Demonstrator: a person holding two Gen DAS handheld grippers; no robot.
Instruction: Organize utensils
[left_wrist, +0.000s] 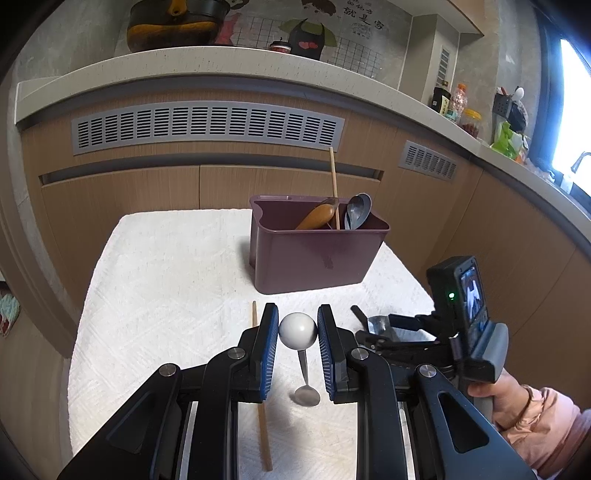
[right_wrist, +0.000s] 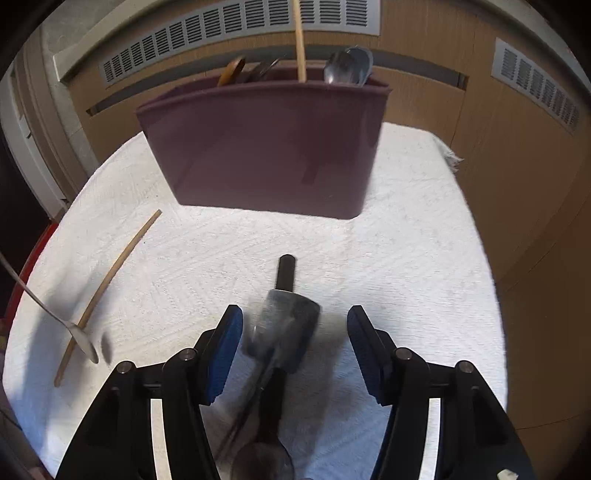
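Note:
A maroon utensil bin (left_wrist: 314, 254) stands on a white cloth (left_wrist: 166, 295) and holds a wooden spoon (left_wrist: 316, 217), a chopstick (left_wrist: 334, 184) and a grey spoon (left_wrist: 357, 211). My left gripper (left_wrist: 297, 330) is shut on the white ball end (left_wrist: 297, 331) of a small metal spoon (left_wrist: 306, 391), which hangs bowl down above the cloth. A loose chopstick (left_wrist: 263, 417) lies under the left finger. My right gripper (right_wrist: 293, 332) is open over a metal scoop with a black handle (right_wrist: 286, 325), lying blurred between the fingers. The bin (right_wrist: 266, 147) is ahead of it.
Wooden cabinet fronts with grey vents (left_wrist: 207, 127) rise behind the cloth. A counter (left_wrist: 258, 66) above carries a pot, bottles and jars. In the right wrist view the loose chopstick (right_wrist: 107, 288) and the hanging spoon (right_wrist: 83, 339) are at the left.

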